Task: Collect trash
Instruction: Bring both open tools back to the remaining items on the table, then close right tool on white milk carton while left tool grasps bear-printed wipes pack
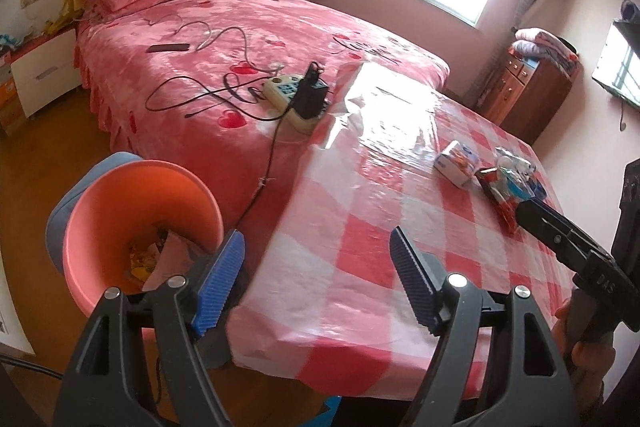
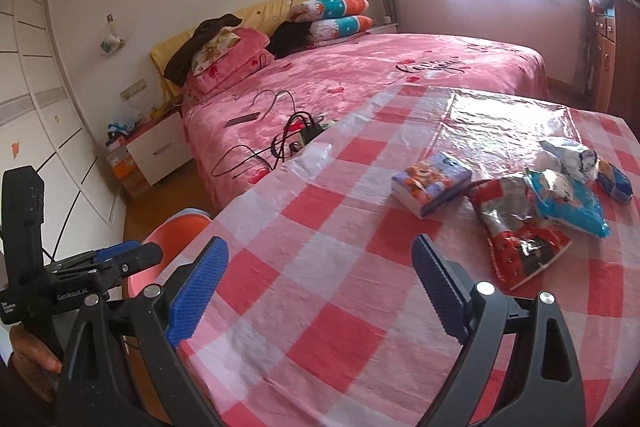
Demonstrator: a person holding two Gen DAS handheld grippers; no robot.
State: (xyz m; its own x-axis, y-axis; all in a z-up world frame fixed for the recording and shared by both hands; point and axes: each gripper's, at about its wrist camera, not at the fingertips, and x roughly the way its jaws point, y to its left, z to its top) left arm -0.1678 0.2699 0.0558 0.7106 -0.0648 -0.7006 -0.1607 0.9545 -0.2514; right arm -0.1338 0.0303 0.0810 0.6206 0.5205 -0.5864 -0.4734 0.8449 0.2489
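Note:
A pink bin (image 1: 120,211) (image 2: 168,239) stands on the floor by the table's left edge, with crumpled trash (image 1: 156,259) in its bottom. My left gripper (image 1: 316,279) is open and empty, between the bin and the table's near corner. On the checked tablecloth (image 2: 320,267) lie a red snack wrapper (image 2: 516,239) (image 1: 502,199), a blue packet (image 2: 568,199), a crumpled white wrapper (image 2: 568,155) and a tissue pack (image 2: 432,183) (image 1: 456,163). Left of and nearer than the red wrapper, my right gripper (image 2: 320,291) hangs open over the cloth, holding nothing.
A bed with a pink cover (image 1: 224,39) lies behind the table, with a power strip and charger (image 1: 296,99), cables and a remote (image 1: 168,47) on it. A white nightstand (image 2: 156,151) stands at its left, a wooden cabinet (image 1: 528,95) at the right.

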